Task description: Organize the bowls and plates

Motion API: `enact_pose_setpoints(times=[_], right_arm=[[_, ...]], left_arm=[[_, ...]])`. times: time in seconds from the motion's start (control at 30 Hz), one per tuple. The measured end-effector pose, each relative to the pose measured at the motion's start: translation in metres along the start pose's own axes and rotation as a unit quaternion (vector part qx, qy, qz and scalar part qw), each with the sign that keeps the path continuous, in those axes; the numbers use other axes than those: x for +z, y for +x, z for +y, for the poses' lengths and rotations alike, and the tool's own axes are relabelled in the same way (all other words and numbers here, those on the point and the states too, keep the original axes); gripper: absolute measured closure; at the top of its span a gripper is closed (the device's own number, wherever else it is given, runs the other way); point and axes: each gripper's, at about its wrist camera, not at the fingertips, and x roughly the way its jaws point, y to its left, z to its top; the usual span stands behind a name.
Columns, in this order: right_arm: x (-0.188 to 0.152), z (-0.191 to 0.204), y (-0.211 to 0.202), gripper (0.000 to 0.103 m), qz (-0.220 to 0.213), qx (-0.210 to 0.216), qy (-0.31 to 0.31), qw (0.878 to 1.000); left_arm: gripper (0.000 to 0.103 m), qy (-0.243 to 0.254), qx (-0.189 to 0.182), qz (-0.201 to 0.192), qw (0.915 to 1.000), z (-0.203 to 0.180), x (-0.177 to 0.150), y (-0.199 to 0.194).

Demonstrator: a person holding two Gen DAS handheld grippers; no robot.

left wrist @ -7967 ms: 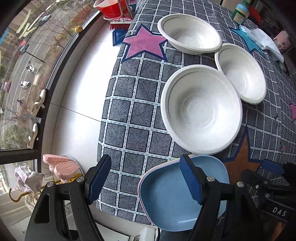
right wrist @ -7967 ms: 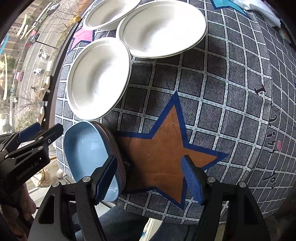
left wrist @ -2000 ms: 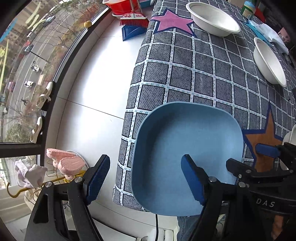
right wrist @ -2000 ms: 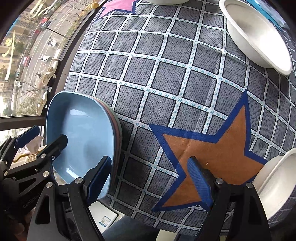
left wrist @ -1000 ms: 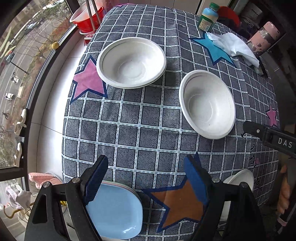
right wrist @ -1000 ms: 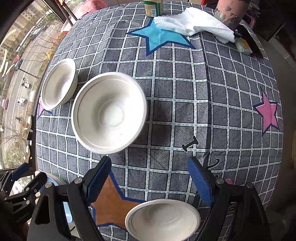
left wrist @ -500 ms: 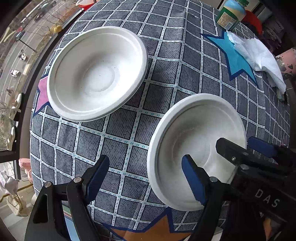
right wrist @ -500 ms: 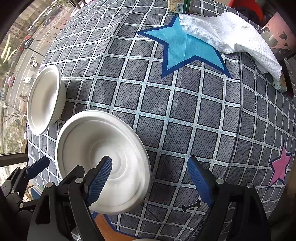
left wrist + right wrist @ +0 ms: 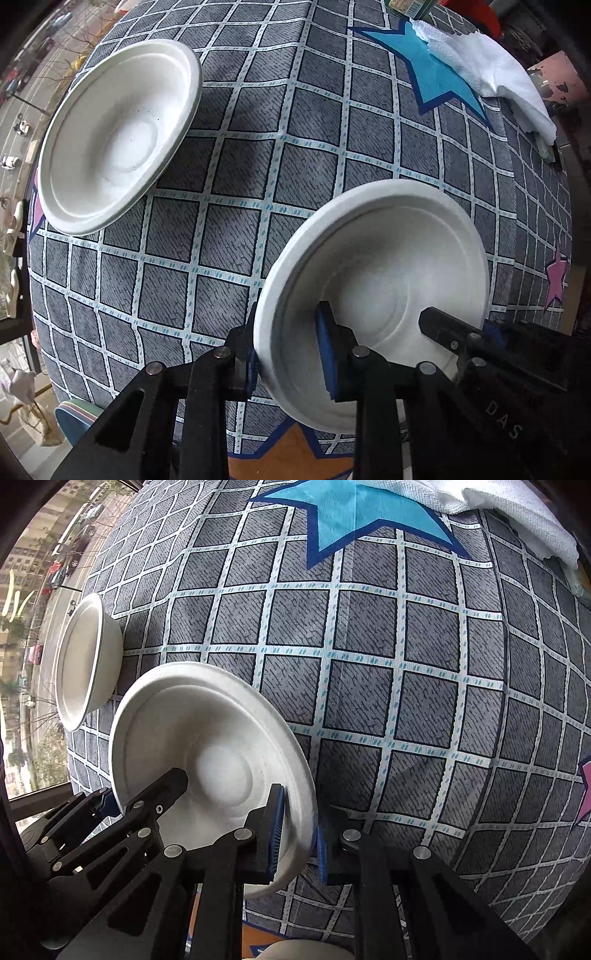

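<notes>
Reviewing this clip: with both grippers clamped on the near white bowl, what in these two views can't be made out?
- Left wrist view: whether the near bowl is lifted or resting; its underside is hidden.
- Left wrist view: the bottle at the top edge is cut off, label unreadable.
- Left wrist view: the plate stack is mostly hidden by the left gripper.
- Right wrist view: a white rim at the bottom, cropped behind the right gripper.

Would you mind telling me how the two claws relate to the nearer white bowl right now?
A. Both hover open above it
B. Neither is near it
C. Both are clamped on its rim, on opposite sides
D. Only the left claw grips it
C: the left claw pinches one side of the nearer white bowl and the right claw pinches the opposite side of its rim.
</notes>
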Motion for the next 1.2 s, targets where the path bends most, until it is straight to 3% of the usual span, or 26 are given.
enact_pose_setpoints(times=[0.3,0.53,0.77,0.97,1.2], right_arm=[[-0.068,-0.027,0.009,0.086,0.015,0.011,0.034,0.999],[-0.085,-0.037,-0.011,0.086,-0.007,0.009,0.037,0.999],[-0.102,-0.032,-0.046,0.086,-0.037,0.012,0.039,0.998],[-0.129,-0.037,-0.064,0.086,-0.044,0.018,0.057,0.997],[-0.163,-0.045,-0.072,0.086,-0.027,0.022,0.089,0.995]], left_arm=[[0.07,0.073,0.027,0.002,0.997,-0.048,-0.051,0.008],[0.069,0.085,0.025,-0.026,0.9958,-0.072,-0.066,-0.021],[0.069,0.101,0.014,-0.049,0.9935,-0.074,-0.082,-0.063],[0.069,0.135,-0.005,-0.049,0.9897,-0.064,-0.118,-0.089],[0.069,0.195,-0.002,-0.017,0.9807,-0.068,-0.147,-0.073]])
